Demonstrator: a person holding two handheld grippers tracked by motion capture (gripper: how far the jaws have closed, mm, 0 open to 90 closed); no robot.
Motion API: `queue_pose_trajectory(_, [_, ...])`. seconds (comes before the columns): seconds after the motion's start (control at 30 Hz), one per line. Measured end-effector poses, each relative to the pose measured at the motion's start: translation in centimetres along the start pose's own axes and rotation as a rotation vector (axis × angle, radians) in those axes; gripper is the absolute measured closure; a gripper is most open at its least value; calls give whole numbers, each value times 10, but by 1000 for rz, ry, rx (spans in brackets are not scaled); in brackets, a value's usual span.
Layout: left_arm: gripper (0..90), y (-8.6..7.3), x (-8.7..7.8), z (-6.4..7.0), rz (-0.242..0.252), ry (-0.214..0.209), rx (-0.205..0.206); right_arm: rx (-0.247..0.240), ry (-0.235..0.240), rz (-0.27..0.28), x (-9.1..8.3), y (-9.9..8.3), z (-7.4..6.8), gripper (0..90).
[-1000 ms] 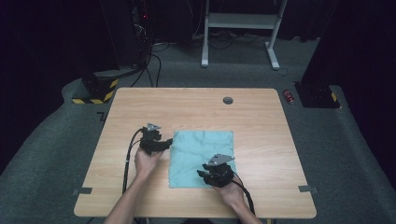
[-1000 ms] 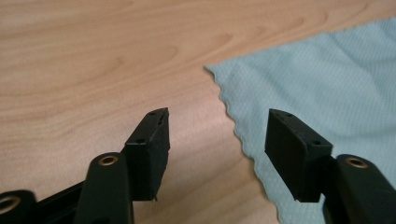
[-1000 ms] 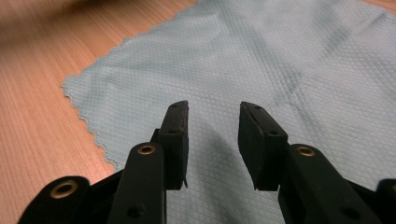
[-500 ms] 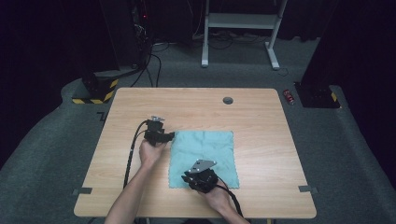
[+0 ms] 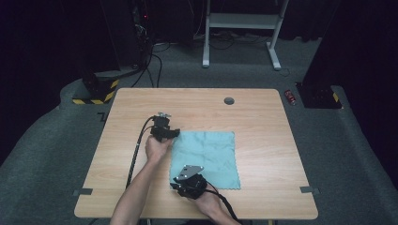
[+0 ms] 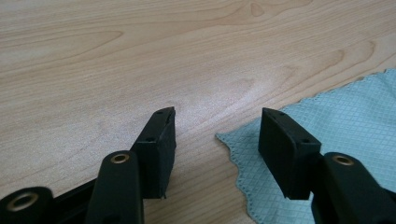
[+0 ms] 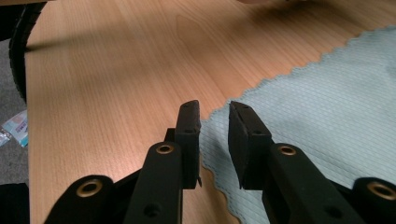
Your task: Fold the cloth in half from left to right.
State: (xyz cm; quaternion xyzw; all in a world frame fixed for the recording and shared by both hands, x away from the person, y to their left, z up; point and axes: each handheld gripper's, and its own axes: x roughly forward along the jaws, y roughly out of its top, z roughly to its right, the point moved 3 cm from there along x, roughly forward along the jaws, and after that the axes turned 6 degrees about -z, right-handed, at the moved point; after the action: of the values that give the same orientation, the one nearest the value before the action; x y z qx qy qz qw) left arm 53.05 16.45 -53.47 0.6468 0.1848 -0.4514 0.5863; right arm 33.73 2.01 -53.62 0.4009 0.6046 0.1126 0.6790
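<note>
Table [image 5: 263,117]: one, light wood.
Cloth [image 5: 209,157]: one teal microfibre square, flat near my edge.
My left gripper [image 6: 217,123]: jaws wide apart, straddling the cloth's far-left corner.
My right gripper [image 7: 215,114]: jaws narrowly apart over its near-left corner.

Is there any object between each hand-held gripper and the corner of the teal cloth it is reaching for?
Nothing visible. The left hand-held gripper has its jaws open around the teal cloth's corner; the right hand-held gripper straddles another corner. Around them is bare table.
</note>
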Motion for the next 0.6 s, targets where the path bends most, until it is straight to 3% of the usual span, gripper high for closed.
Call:
queue_pose_trajectory(0.23, [515,0,2,9,-9,51,77,-52,-33,-48,11,1,-11,707])
queue_pose_trajectory(0.43, [577,6,4,11,-26,51,80,-107,-78,-63,11,3,-15,789])
queue_pose_trajectory(0.6, [661,8,5,13,-36,40,83,-124,-118,-71,11,3,-15,886])
